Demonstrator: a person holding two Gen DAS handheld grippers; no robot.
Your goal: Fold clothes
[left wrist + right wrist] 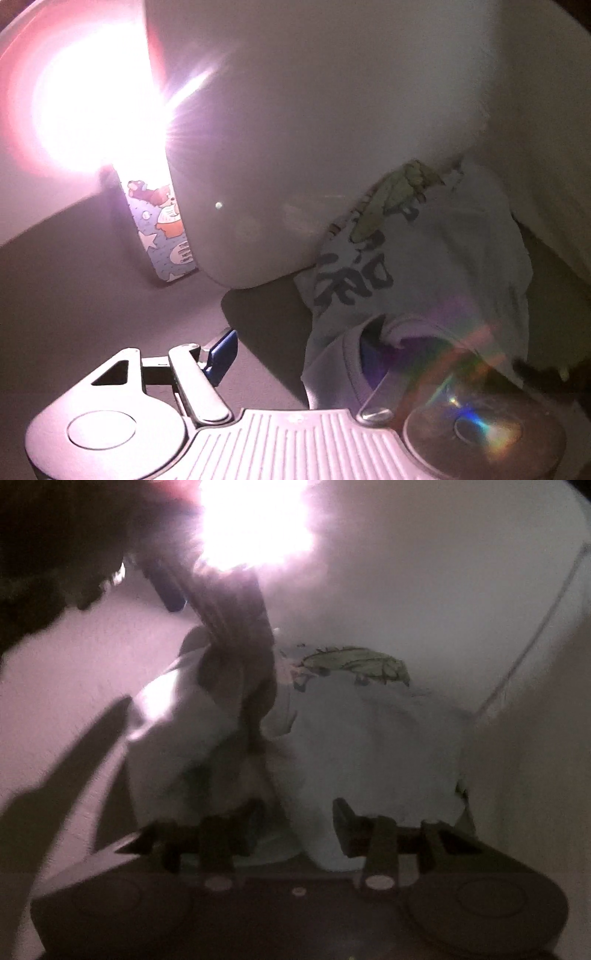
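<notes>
A white T-shirt [436, 258] with a green dinosaur print [402, 192] and grey letters hangs in the air, bunched. In the left wrist view my left gripper [299, 354] stands wide open: the blue left pad [223, 354] is bare, the right finger is tucked into the shirt's collar [369, 350]. In the right wrist view the same shirt [369, 746] with its print [354, 662] drapes between and over my right gripper [295, 823]. Both dark fingers are apart with cloth between them; a firm hold cannot be made out.
A bright lamp glare [96, 103] washes out the upper left; it also shows in the right wrist view [255, 520]. A strip with cartoon prints [162, 229] stands beside a big white rounded shape [295, 129]. A dark strap-like shape [236, 635] hangs behind the shirt.
</notes>
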